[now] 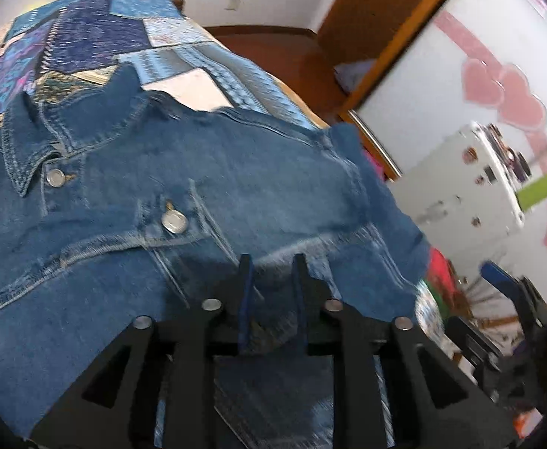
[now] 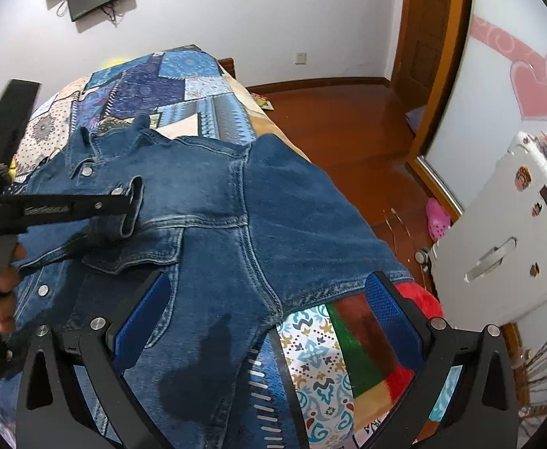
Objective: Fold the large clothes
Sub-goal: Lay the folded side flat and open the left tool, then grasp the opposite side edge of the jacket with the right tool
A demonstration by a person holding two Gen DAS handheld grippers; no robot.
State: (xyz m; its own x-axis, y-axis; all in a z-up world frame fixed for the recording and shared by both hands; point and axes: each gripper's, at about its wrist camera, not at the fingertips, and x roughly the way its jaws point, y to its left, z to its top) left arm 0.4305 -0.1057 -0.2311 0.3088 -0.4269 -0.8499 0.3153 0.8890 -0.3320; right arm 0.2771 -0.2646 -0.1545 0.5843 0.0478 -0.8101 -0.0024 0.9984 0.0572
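One denim jacket (image 2: 206, 194) lies spread on the bed (image 2: 183, 86), collar toward the far wall. Three metal buttons show on it. The left tool (image 2: 133, 202) pinches a sleeve cuff (image 2: 129, 209) above the jacket's chest; the right tool (image 2: 269, 299), fingers wide apart, hangs over its hem.

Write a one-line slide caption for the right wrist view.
Right gripper, jaws wide open, poised above a denim jacket on a patchwork bedspread, while the left gripper pinches its cuff.
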